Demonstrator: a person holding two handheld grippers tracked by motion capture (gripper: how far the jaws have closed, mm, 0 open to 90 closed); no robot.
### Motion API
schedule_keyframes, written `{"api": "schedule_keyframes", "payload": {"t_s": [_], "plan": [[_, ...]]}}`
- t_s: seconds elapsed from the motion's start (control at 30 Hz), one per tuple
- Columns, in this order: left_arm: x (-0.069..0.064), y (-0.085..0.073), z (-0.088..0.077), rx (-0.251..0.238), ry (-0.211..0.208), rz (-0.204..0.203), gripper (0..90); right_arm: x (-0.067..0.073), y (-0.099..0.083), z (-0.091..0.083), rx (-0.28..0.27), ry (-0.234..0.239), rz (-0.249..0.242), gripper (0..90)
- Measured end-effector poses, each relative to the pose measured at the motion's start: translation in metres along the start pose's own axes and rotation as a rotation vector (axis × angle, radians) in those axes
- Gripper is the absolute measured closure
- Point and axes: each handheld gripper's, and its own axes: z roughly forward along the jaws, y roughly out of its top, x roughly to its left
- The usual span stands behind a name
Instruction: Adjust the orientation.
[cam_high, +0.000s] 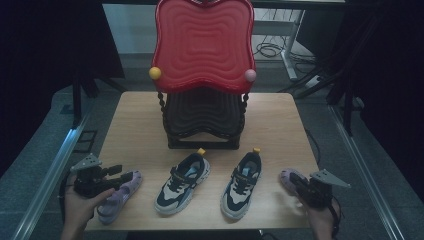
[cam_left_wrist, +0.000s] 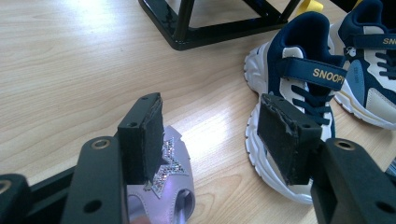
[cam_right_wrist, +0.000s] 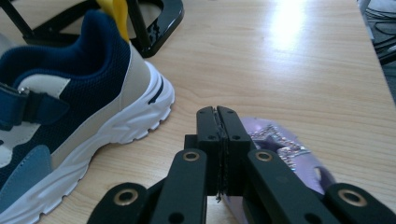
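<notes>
Left tongs (cam_high: 119, 173): lower left of the high view, held in a hand (cam_high: 80, 207) that comes in from the bottom edge. The jaws stand wide apart. In the left gripper view one pad sits just over the toe of the left purple sandal (cam_left_wrist: 168, 186); I cannot tell whether it touches. The other pad hangs free in front of a sneaker's white sole.

Left purple sandal: lies on the counter (cam_high: 140, 125) at its lower left corner in the high view, toe pointing up the frame, a glittery star on its strap.

Right tongs (cam_right_wrist: 217, 116): lower right of the high view, jaws pressed together with nothing clear between them. In the right gripper view they sit just left of and above the right purple sandal (cam_right_wrist: 285, 149).

Right purple sandal: near the counter's lower right edge in the high view, partly hidden behind the tongs.

Navy and white sneakers: two, side by side at lower centre of the high view, the left one (cam_high: 182, 182) and the right one (cam_high: 242, 185), yellow heel tabs pointing up the frame.

Black rack (cam_high: 202, 125): centre of the counter, behind the sneakers.

Red tray (cam_high: 202, 42): above the rack, top centre.
</notes>
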Motion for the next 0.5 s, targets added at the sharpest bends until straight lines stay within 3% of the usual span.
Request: {"api": "schedule_keyframes", "payload": {"t_s": [0.3,0.5], "plan": [[0.005,-0.003,-0.001,0.004,0.001,-0.012,40.7,-0.016,0.0,-0.015,-0.035,0.011,0.019,87.9],[0.0,-0.001,-0.007,-0.013,0.01,-0.005,40.7,-0.022,-0.001,-0.021,-0.032,0.052,0.003,83.7]]}}
